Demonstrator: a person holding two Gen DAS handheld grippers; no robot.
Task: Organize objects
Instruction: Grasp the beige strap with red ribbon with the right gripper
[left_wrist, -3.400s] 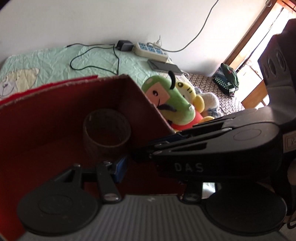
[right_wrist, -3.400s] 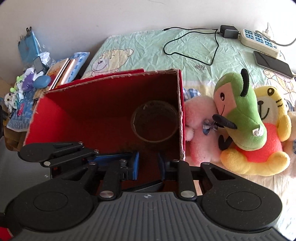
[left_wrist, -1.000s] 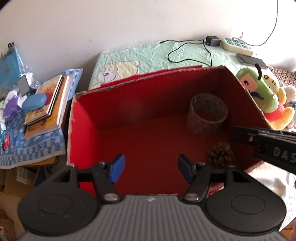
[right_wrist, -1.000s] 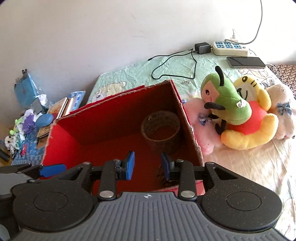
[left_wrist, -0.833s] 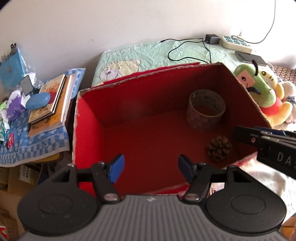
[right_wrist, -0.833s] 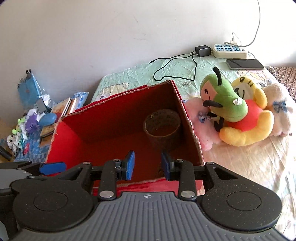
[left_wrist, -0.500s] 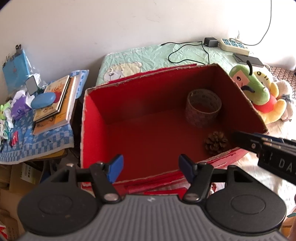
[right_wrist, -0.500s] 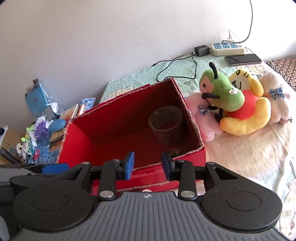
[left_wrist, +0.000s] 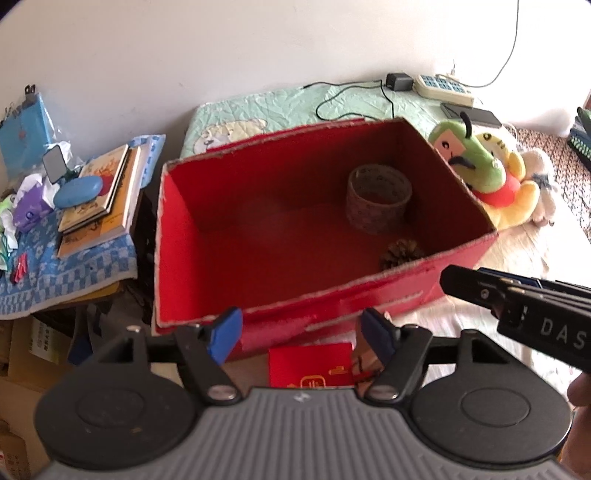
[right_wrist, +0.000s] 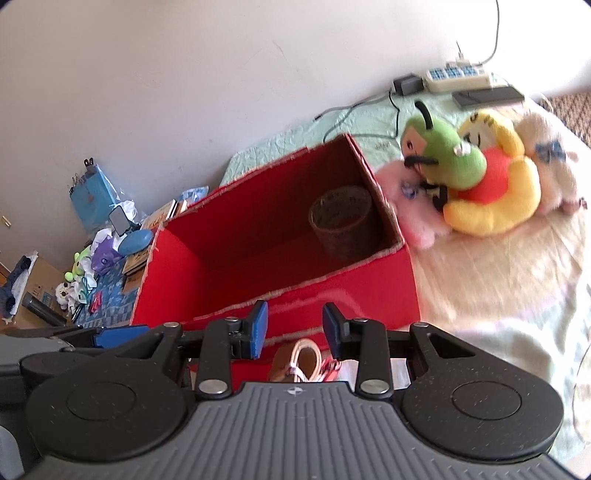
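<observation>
A red cardboard box (left_wrist: 332, 291) stands open on the bed, holding a brown tape roll (left_wrist: 378, 205) and a pine cone (left_wrist: 400, 253). My left gripper (left_wrist: 300, 330) hovers in front of the box's near wall, its jaws opening with nothing between them. My right gripper (right_wrist: 295, 325) is open and empty, also in front of the box (right_wrist: 332, 291); its black body (left_wrist: 517, 295) enters the left wrist view from the right. Below the grippers lie a red envelope (left_wrist: 310, 363) and a small brown item with a pale cord (right_wrist: 299, 360).
Plush toys (right_wrist: 461, 162) are piled right of the box. Books (left_wrist: 96, 192) and small clutter cover a blue checked cloth on the left. A power strip (left_wrist: 443, 86), cables and a phone (left_wrist: 471, 112) lie by the wall. Cardboard boxes sit low at the left.
Both grippers have drawn back out of the box toward its front, so the whole box now shows. The red envelope and brown item came into view. The left jaws widened slightly.
</observation>
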